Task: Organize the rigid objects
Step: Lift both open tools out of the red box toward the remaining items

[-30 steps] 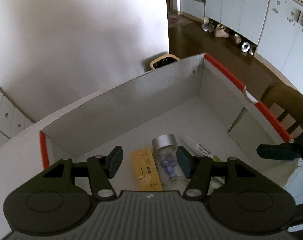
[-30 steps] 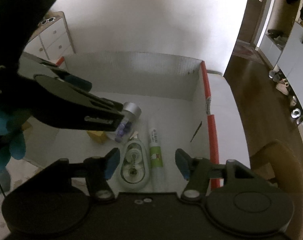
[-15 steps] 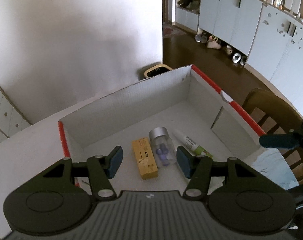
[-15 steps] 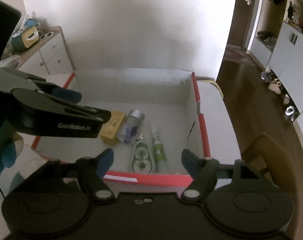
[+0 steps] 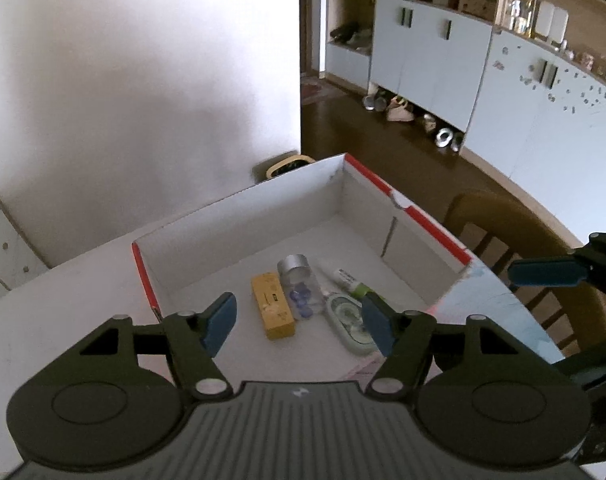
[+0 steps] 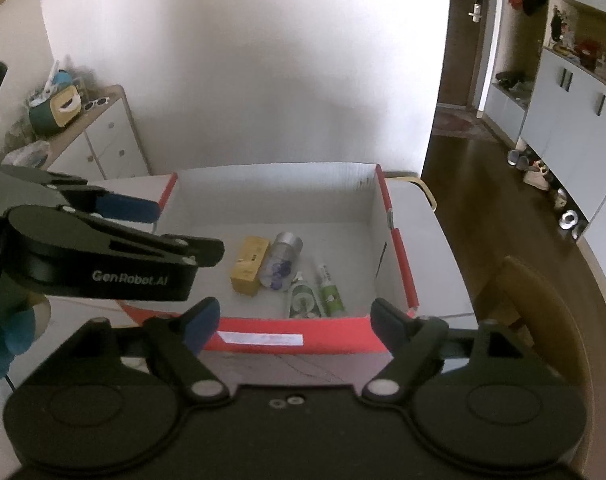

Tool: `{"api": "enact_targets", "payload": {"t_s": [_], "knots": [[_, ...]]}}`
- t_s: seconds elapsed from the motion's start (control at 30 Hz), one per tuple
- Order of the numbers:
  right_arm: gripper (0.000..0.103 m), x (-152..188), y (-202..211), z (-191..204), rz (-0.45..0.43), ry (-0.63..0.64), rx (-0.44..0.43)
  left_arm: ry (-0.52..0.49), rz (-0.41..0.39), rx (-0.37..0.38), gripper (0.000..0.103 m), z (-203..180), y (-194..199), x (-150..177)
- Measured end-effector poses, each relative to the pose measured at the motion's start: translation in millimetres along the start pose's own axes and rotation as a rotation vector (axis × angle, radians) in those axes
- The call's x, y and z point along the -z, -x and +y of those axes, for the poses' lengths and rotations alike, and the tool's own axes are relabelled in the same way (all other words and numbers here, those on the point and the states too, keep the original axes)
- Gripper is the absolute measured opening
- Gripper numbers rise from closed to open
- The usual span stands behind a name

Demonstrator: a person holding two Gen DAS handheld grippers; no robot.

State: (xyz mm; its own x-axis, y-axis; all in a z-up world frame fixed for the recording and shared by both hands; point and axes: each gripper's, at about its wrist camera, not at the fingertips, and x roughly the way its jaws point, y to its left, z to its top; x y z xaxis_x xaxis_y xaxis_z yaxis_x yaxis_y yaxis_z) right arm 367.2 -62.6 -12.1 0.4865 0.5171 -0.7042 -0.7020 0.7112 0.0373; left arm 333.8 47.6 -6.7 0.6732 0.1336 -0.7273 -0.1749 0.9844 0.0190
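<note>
The red-edged white cardboard box is sitting open on the white table, and four rigid items are lying side by side on its floor toward the near wall. Going left to right: the yellow rectangular carton is lying flat; just beside it the clear cylindrical vial with a silver cap and blue pieces inside is lying on its side; next the pale green oval correction-tape dispenser is resting flat; and the white tube with a green label is lying beside it, nearest the right wall. The left gripper is hovering above the box's near left corner, its jaws opening with nothing between the blue pads. The right gripper is hanging over the near red wall, its jaws also opening wide and holding nothing. A brown wooden chair is standing right of the table.
</note>
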Motion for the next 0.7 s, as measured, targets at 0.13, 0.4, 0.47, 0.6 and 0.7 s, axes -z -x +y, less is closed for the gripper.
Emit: {"api": "enact_targets", "payload": {"t_s": [0.13,0.4,0.47,0.6,0.7], "knots": [[0.086,3.4,15.1,4.1,-0.02,-0.021,0.002,-0.019,-0.022,0.02,0.069,-2.8,18.7,8.5],[0.094,21.0,43.4,17.0,-0.056,-0.045,-0.01,0.007,-0.052,0.072,0.074,4.4,51.4,29.6],[0.096,25.3,49.5,21.9,-0.065,-0.043,-0.01,0.012,-0.057,0.082,0.074,6.0,58.8,34.7],[0.098,32.6,59.9,30.8,-0.077,-0.044,-0.014,0.005,-0.078,0.095,0.074,6.9,72.7,45.5],[0.098,41.3,66.8,35.7,-0.084,-0.053,-0.013,-0.001,-0.091,0.11,0.08,6.8,84.0,53.4]]}}
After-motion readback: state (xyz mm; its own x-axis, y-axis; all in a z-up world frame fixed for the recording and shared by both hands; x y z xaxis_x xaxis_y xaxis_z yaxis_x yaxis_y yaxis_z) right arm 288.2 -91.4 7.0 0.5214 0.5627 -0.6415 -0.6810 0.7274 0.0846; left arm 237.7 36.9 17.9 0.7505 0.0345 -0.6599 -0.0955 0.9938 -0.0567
